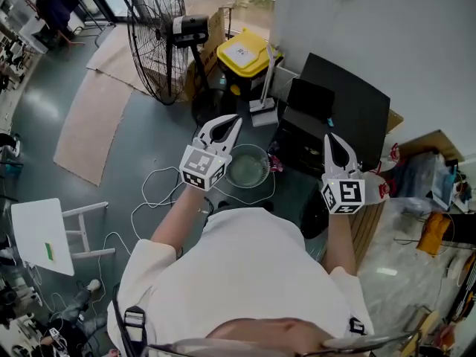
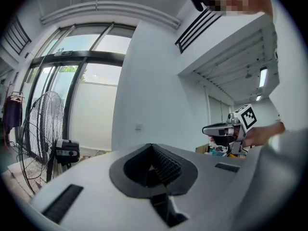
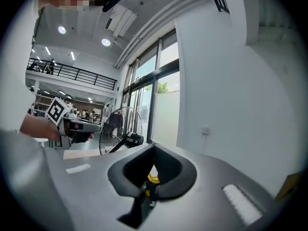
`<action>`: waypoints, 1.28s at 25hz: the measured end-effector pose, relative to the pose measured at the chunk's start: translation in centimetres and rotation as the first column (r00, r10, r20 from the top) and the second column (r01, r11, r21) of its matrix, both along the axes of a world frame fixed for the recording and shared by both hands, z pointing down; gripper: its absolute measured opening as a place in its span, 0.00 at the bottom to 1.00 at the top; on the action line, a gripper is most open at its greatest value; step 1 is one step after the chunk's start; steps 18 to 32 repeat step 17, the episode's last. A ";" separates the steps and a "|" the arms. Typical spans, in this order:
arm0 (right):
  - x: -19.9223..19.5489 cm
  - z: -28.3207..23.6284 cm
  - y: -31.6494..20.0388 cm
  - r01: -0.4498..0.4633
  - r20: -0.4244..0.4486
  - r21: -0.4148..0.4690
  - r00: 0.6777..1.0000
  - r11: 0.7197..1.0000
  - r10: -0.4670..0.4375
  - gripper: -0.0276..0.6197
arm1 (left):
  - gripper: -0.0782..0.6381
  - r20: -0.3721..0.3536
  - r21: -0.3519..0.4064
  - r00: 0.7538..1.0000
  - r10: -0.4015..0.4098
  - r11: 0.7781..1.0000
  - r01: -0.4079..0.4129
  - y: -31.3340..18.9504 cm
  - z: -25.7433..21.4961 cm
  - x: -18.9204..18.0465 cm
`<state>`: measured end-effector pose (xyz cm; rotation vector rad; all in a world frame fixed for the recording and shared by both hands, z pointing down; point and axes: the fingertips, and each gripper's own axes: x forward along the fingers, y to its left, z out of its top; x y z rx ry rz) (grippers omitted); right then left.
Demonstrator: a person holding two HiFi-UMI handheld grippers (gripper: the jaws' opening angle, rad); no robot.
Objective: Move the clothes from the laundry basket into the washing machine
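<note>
Taking the floor fan (image 1: 158,36) as reference, entries follow.

1. Left gripper (image 1: 234,121): held level just below the fan's base. Jaws clenched pad to pad, with nothing between them.
2. Right gripper (image 1: 329,137): held level, well to the right of the fan and below it. Jaws clenched, with nothing held.
3. Clear round tub (image 1: 248,167): on the floor below and right of the fan's base, just beside the left gripper's tip and between the two grippers. It may be the laundry basket, but this cannot be told. Its contents cannot be made out.
4. Black boxy unit (image 1: 346,106): right of the fan, against the white wall, just above the right gripper. Its kind cannot be told.
5. Yellow-lidded bin (image 1: 244,53): immediately right of the fan.
6. Tan floor mat (image 1: 93,121): left of the fan and below it.
7. White table (image 1: 41,235): well below the fan, to the left.
</note>
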<state>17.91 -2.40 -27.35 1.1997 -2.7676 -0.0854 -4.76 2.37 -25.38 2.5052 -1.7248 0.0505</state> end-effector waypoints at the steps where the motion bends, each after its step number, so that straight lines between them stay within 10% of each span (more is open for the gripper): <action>1: 0.1 0.1 0.0 -0.001 0.000 -0.002 1.000 1.000 0.001 0.06 | 0.12 -0.002 -0.005 1.000 0.000 1.000 0.000 0.1 0.2 0.0; 32: -0.1 0.7 -0.3 0.027 -0.018 0.004 0.999 1.000 -0.027 0.06 | 0.12 -0.003 -0.011 1.000 -0.005 1.000 0.005 -0.1 0.8 0.2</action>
